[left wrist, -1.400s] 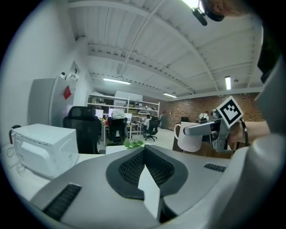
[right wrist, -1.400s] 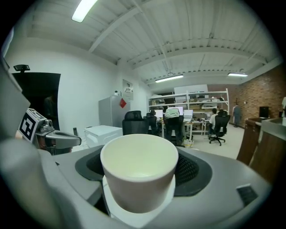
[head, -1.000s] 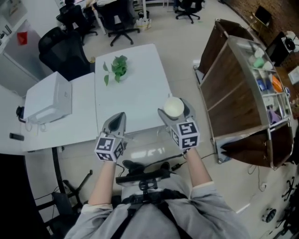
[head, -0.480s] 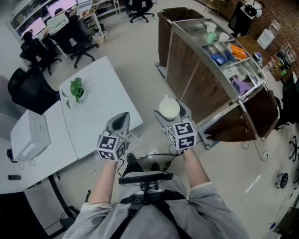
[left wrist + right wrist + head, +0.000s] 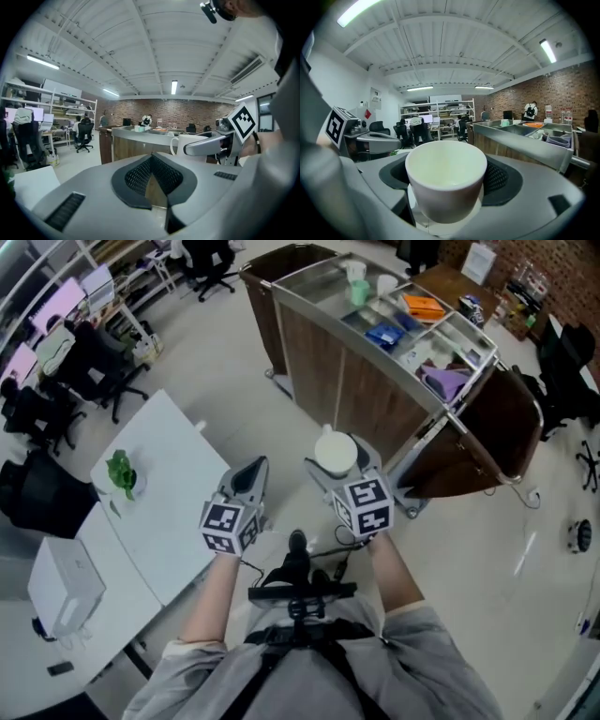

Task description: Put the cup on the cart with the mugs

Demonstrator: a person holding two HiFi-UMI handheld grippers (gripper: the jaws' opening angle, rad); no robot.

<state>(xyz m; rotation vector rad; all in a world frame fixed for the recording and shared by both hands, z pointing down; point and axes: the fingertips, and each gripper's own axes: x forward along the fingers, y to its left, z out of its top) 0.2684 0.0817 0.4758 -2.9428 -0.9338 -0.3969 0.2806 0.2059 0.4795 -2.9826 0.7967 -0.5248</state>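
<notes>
Standing ahead of both sets of jaw tips, the cart (image 5: 323, 371) is a long wood-sided unit with a metal top split into compartments. It runs slantwise, and its near wall is a little way beyond the right gripper's tips. A white table (image 5: 164, 521) lies out to the left of the left gripper's jaws, with its corner close under them.

The right gripper (image 5: 337, 465) has its jaws set wide, one pad on each side of the cup (image 5: 445, 187), clamped on it. The cup sits between the jaws, back in their dark padded hollows. It is upright, with its long axis vertical and crossing the line of the jaws. Its open mouth faces the ceiling, and the inside looks empty. In the left gripper view its handle loop (image 5: 174, 146) shows on the side toward the jaw tips, pointing forward toward the cart.

The left gripper (image 5: 151, 160) has its jaws brought together at the tips, with nothing between them.

Two mugs (image 5: 386, 283) stand in the far end compartment of the cart, well ahead of the cup.
</notes>
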